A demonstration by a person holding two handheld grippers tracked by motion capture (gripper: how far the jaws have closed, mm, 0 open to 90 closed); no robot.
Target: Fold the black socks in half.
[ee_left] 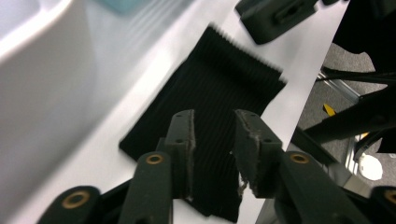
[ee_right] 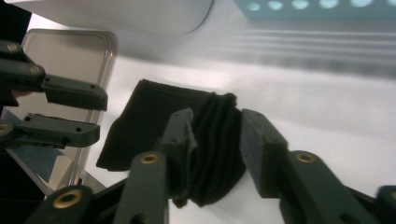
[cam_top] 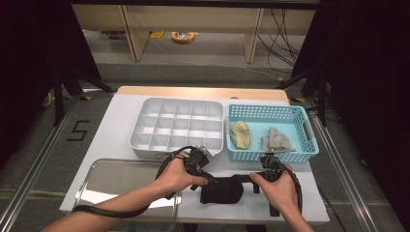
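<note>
A: While both forearms are extended from the near edge, how are the grippers posed?

B: Left gripper (cam_top: pixel 212 179) and right gripper (cam_top: pixel 246 180) are pointed inward at a black cloth (cam_top: pixel 221 190) lying at the near table (cam_top: pixel 121 121) edge. Both sets of jaws are parted over it, unclamped.

A: Containers?

B: Beige and grey cloths are held in the teal basket (cam_top: pixel 309 137), far right. A white divided tray (cam_top: pixel 138 130) and steel tray (cam_top: pixel 96 179) are noted left.

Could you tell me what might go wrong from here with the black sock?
1. The black sock lies near the table's front edge; a nudge could drop it.
2. Both hand-held grippers, left and right, stand open around it, so lifting now might leave it behind or unfold it.
</note>
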